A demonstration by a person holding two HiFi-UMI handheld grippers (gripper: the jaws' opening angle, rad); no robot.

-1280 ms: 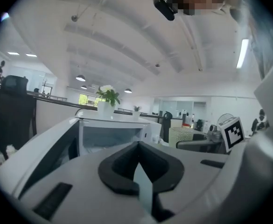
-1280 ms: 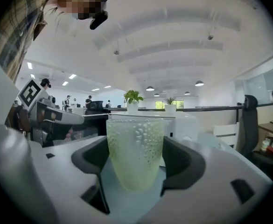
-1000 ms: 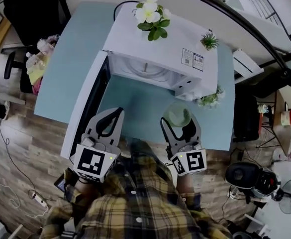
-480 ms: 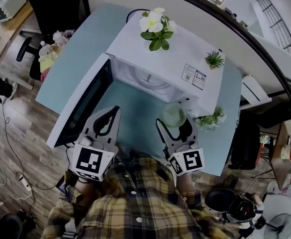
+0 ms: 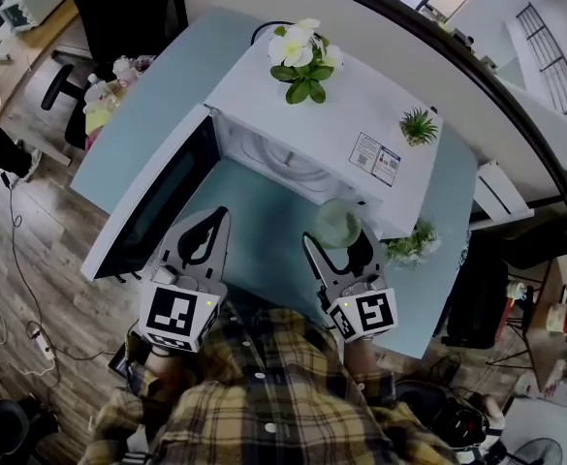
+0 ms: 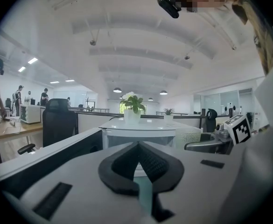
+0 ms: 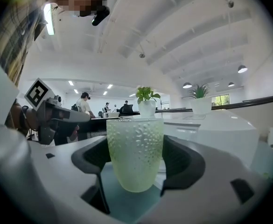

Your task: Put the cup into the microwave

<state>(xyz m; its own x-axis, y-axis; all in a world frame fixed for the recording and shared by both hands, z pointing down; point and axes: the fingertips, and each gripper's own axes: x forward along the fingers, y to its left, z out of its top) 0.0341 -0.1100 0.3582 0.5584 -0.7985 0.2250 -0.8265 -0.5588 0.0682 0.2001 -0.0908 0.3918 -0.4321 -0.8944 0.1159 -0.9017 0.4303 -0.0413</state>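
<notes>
Green cup clamped in right gripper, left gripper closed, empty, microwave open

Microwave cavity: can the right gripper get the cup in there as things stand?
Probably yes. The door of the microwave is swung wide left and nothing stands before the cavity. The right gripper holds the cup in front of the microwave's right end, so it would need to shift left.
</notes>
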